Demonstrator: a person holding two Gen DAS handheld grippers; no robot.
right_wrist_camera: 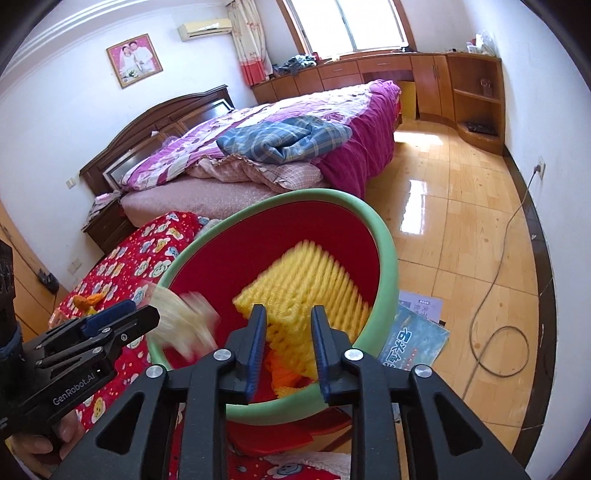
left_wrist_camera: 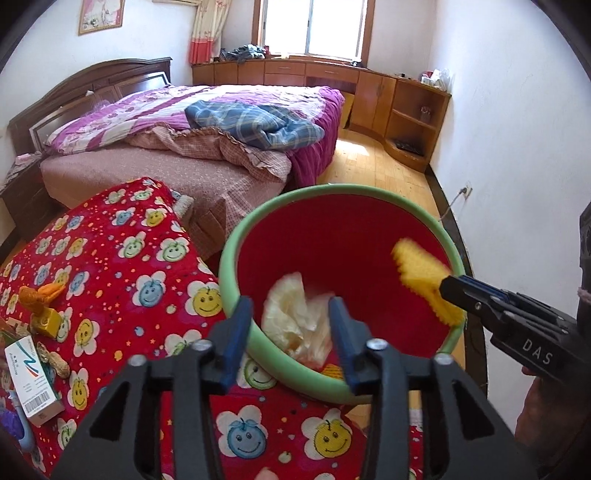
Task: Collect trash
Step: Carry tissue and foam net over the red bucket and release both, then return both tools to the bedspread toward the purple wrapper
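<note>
A: How many pieces of trash show?

B: Two clear ones. One yellow foam net (right_wrist_camera: 306,288) and one pale crumpled wrapper (left_wrist_camera: 295,317), both over the single bin (left_wrist_camera: 236,254), red inside with a green rim. Something orange (right_wrist_camera: 284,373) lies low in the bin in the right wrist view; what it is cannot be told.

A: Where does the bin stand?

B: At the cloth's (left_wrist_camera: 122,266) edge, at about 3 o'clock from the clutter. The cloth is red with smiley flowers. On it, at 9 o'clock in the left view, are one box (left_wrist_camera: 31,376), a few peanuts (left_wrist_camera: 55,360) and one orange-and-yellow toy (left_wrist_camera: 42,304).

A: And the room?

B: A bedroom: one bed (left_wrist_camera: 207,122) at 12 o'clock with purple and blue plaid bedding, wooden cabinets (left_wrist_camera: 332,77) under one window (left_wrist_camera: 314,26), a wood floor (right_wrist_camera: 461,221) with one cable (right_wrist_camera: 495,295), and one framed photo (right_wrist_camera: 135,59) on the wall.

A: The claws?

B: The left gripper (left_wrist_camera: 291,321) is open wide, the wrapper lying between its fingers (left_wrist_camera: 238,325) with gaps each side; it is blurred in the right view. The right gripper (right_wrist_camera: 288,332) is partly open in its own view, the net between the fingers; in the left view its tips (left_wrist_camera: 448,286) sit at the net's (left_wrist_camera: 424,277) edge. Whether it grips cannot be told.
</note>
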